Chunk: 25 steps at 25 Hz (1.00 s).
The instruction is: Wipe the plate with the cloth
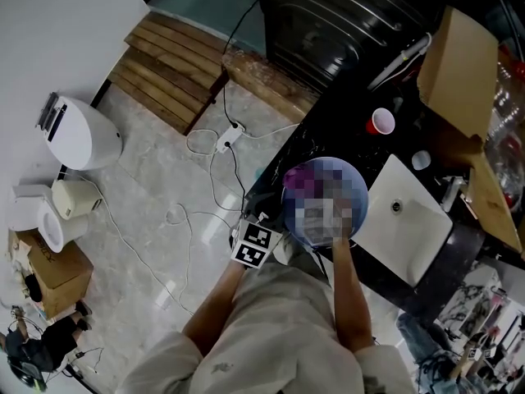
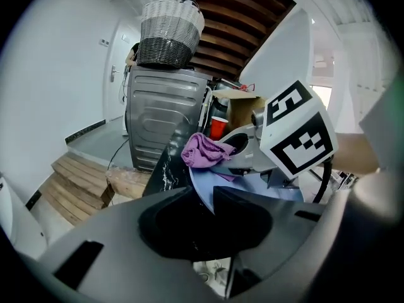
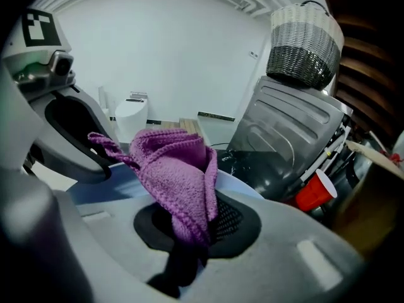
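Observation:
A pale blue plate [image 1: 359, 180] is held over the edge of the black counter [image 1: 328, 121]. Its rim [image 2: 201, 191] runs down into the gap of my left gripper [image 2: 203, 201], whose jaws stand a little apart and open around it. My right gripper [image 3: 187, 235] is shut on a purple cloth [image 3: 177, 169], and the bunched cloth [image 2: 203, 149] rests on the plate's upper side [image 3: 95, 185]. In the left gripper view the right gripper's marker cube [image 2: 297, 131] hangs over the plate. The head view hides the plate's middle and the right gripper under a mosaic patch.
A red cup [image 1: 381, 121] stands on the counter beyond the plate, and a white sink [image 1: 406, 220] lies to the right. A dark washing machine [image 2: 161, 118] with a wicker basket [image 2: 169, 33] on top stands behind. Wooden steps [image 1: 168, 72] and cables [image 1: 205, 146] cover the floor at left.

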### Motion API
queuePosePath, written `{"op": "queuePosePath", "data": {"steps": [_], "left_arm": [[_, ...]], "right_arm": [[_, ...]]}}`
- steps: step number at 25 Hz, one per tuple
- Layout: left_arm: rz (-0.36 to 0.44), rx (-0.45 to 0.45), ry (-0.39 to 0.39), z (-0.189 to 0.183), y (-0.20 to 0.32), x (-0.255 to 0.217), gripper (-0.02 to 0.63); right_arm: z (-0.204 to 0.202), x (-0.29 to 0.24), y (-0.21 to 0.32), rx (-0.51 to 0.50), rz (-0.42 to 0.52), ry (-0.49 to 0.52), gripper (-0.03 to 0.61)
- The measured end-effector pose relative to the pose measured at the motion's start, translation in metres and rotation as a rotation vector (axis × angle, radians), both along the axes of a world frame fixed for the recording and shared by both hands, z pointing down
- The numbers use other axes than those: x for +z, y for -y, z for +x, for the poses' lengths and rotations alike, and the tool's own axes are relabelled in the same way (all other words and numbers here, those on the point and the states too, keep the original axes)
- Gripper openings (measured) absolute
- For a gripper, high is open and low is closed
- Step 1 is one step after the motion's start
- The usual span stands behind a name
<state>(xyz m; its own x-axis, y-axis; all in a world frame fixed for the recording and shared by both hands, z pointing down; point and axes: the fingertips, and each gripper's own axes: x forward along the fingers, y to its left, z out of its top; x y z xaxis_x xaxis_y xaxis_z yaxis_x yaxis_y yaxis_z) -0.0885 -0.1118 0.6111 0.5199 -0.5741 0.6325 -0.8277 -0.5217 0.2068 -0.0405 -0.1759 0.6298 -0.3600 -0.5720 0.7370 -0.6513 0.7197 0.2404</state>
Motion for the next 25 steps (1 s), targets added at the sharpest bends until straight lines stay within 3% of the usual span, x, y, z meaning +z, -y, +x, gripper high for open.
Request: {"op": "queuePosePath", "data": {"steps": [7,14,25], "left_arm": [[-0.007,-0.010,-0.018,0.003,0.001,0.000,0.078],[-0.045,-0.031,-0.088,0.002,-0.001,0.003,0.067],[-0.027,-0.074,-0.098,-0.023,0.004,-0.008,0.041]], "right_arm": [[-0.007,-0.001,-0.007,-0.027,-0.021,0.032,0.061],[-0.012,-0.003,-0.016,-0.058,-0.052,0.069,0.061],[-0.022,-0.005,-0.036,-0.099,-0.086,0.098,0.061]]}}
